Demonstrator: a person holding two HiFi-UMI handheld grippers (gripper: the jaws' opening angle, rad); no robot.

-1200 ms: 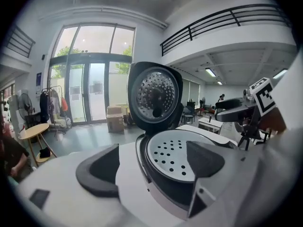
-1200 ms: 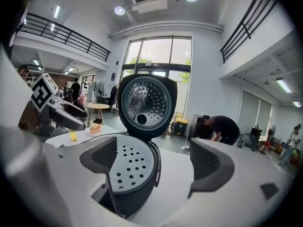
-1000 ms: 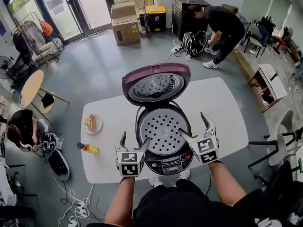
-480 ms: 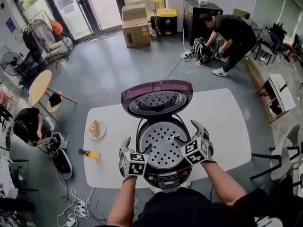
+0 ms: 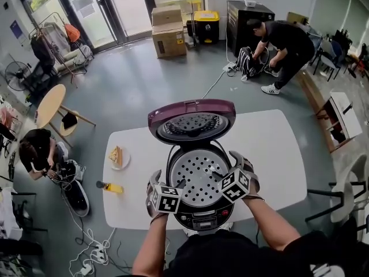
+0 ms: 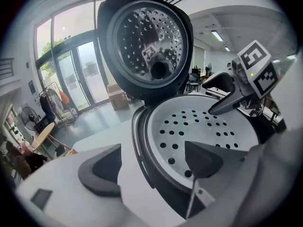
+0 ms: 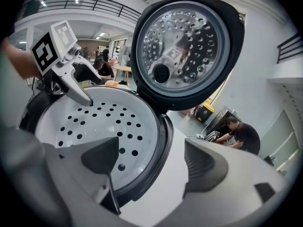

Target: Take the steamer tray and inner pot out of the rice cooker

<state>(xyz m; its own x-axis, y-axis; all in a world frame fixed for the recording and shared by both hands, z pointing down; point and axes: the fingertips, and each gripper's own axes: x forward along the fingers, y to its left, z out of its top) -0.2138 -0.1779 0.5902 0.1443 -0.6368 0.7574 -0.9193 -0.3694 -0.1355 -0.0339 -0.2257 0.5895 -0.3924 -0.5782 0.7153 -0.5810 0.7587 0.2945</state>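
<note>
The thin white perforated steamer tray (image 5: 199,175) looks light, stiff and slick; take it by opposite rims. The left hand-held gripper (image 5: 167,181) and right hand-held gripper (image 5: 226,163) are closing astride the rim, gripping nothing yet.

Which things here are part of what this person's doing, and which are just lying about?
Part of the job: rice cooker, its raised lid, the holed steamer tray inside; left gripper and right gripper, jaws closing, each with the cooker's rim between them, not yet pressing.
Lying about: plate of food, yellow thing on the table, cardboard boxes, yellow bin.
</note>
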